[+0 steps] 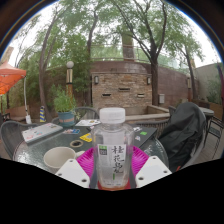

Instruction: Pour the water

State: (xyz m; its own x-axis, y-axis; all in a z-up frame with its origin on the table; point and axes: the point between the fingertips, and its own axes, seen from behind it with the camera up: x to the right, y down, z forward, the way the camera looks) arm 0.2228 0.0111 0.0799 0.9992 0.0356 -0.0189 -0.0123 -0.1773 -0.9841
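Holding the foreground, the gripper [112, 170] has its two white fingers [72, 170] set either side of one clear plastic bottle [113, 147], and the magenta pads [87, 160] look pressed against its labelled body, so the fingers appear clamped on it. That bottle stands upright between them, white cap on, over the near edge of a round glass table [150, 140].

By my judgement it will handle as a light, thin-walled thing: the sides give under a hard squeeze, the label film is slick, and the water inside shifts its weight when tilted. A hold at mid-body, on the label band, seems soundest. With the cap seemingly still in place, pouring cannot begin yet.

Just left of the fingers, near the table's left edge, sits one pale round cup [59, 155], a likely target. Farther back lie one flat white device [42, 131] and one potted plant [65, 106]. At the right edge, one dark bag [182, 135] slumps. Beyond stand a stone wall [122, 85] and trees [150, 30].
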